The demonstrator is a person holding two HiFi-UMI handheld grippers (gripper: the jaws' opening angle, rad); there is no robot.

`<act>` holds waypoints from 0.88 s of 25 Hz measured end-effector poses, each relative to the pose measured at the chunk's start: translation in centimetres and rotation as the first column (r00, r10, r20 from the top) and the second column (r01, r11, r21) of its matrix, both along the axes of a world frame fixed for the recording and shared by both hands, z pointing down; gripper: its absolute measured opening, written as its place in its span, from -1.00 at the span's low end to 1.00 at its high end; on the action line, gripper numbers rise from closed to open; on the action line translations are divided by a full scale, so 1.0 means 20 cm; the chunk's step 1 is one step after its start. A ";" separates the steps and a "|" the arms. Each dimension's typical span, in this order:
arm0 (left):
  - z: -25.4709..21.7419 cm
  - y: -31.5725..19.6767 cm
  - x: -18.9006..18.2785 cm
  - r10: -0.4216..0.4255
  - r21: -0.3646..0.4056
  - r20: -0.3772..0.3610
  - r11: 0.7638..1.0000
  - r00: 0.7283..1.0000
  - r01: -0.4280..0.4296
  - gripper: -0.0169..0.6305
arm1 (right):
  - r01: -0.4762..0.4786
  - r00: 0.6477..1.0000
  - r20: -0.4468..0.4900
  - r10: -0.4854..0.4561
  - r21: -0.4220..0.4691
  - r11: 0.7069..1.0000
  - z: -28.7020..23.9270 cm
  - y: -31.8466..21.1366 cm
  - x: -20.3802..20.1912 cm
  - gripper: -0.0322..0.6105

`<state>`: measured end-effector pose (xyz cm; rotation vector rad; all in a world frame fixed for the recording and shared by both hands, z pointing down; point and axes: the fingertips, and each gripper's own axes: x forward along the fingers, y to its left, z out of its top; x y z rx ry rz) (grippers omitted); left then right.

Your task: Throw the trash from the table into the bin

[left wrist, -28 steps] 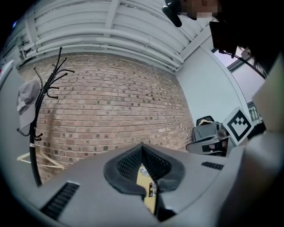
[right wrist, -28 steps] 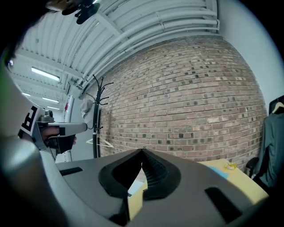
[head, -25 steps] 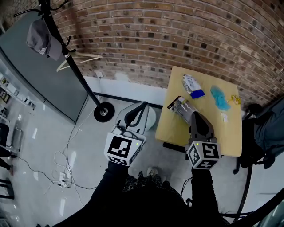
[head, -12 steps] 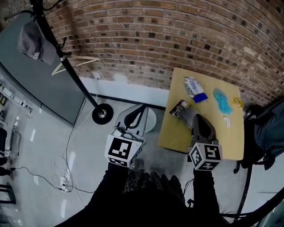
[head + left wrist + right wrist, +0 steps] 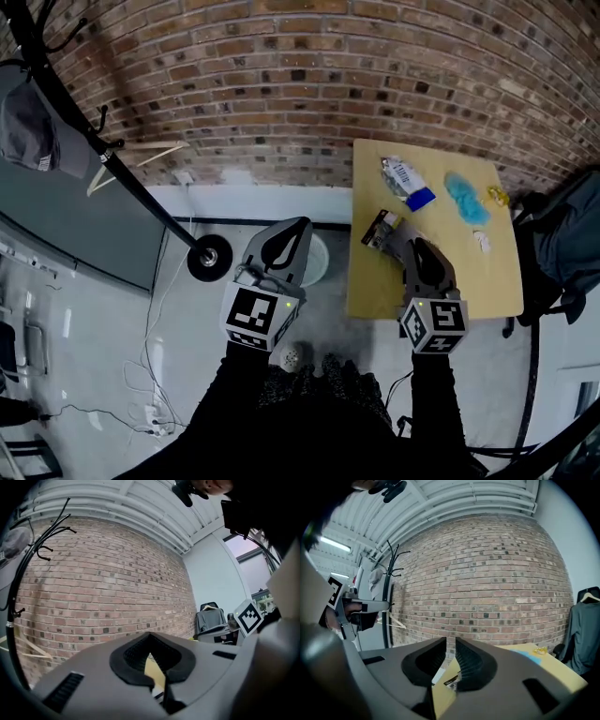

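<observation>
Leftward in the head view have slid the coat stand (image 5: 141, 192) and its cap (image 5: 28, 127). Jaws pressed together and empty, the left tongs (image 5: 298, 228) hang above the white bin (image 5: 319, 261) on the floor just beside the table (image 5: 375, 291). Over the table, the right tongs (image 5: 418, 247) – jaws just eased a crack apart, nothing between them – point beside a clear wrapper (image 5: 380, 228). A packet (image 5: 403, 178), blue wad (image 5: 466, 199) and yellow scrap (image 5: 495, 195) lie farther back.
</observation>
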<state>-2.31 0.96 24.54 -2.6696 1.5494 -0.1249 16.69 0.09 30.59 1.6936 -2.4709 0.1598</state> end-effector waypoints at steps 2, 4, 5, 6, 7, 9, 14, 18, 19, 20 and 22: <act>0.01 -0.02 -0.01 0.016 -0.007 0.001 1.000 1.000 -0.016 -0.93 | -0.023 0.999 -0.030 0.023 -0.012 1.000 0.03 -0.02 0.00 -0.62; 0.02 -0.03 -0.01 0.030 -0.017 0.003 0.999 1.000 -0.030 -0.93 | -0.049 0.996 -0.077 0.047 -0.017 0.999 0.07 -0.03 0.01 -0.42; 0.03 -0.03 -0.01 0.036 -0.022 0.003 0.999 0.999 -0.035 -0.93 | -0.057 0.994 -0.099 0.054 -0.023 0.998 0.10 -0.04 0.01 -0.36; 0.04 -0.04 -0.02 0.040 -0.027 0.003 0.999 0.999 -0.040 -0.93 | -0.060 0.991 -0.122 0.056 -0.033 0.998 0.13 -0.05 0.01 -0.28; 0.05 -0.04 -0.02 0.044 -0.033 0.003 0.998 0.999 -0.044 -0.93 | -0.058 0.988 -0.144 0.051 -0.049 0.997 0.16 -0.05 0.01 -0.22; 0.08 -0.06 -0.01 0.053 -0.049 0.000 0.997 0.999 -0.053 -0.93 | -0.043 0.984 -0.177 0.025 -0.101 0.994 0.26 -0.06 -0.01 -0.19; 0.19 -0.08 0.00 0.063 -0.102 -0.004 0.993 0.998 -0.063 -0.93 | -0.032 0.969 -0.246 -0.018 -0.198 0.980 0.46 -0.10 0.00 -0.05; 0.26 -0.09 -0.01 0.062 -0.124 -0.003 0.990 0.998 -0.062 -0.93 | -0.046 0.946 -0.321 -0.037 -0.246 0.968 0.60 -0.14 0.03 -0.01; 0.27 -0.10 -0.01 0.058 -0.130 -0.006 0.990 0.998 -0.059 -0.93 | -0.050 0.941 -0.336 -0.040 -0.256 0.965 0.63 -0.14 0.03 -0.01; 0.29 -0.10 -0.01 0.055 -0.136 -0.006 0.989 0.998 -0.056 -0.93 | -0.054 0.934 -0.355 -0.044 -0.261 0.964 0.65 -0.15 0.04 -0.01; 0.33 -0.10 -0.01 0.054 -0.150 0.004 0.987 0.999 -0.053 -0.93 | -0.058 0.912 -0.407 -0.059 -0.268 0.962 0.70 -0.16 0.05 -0.01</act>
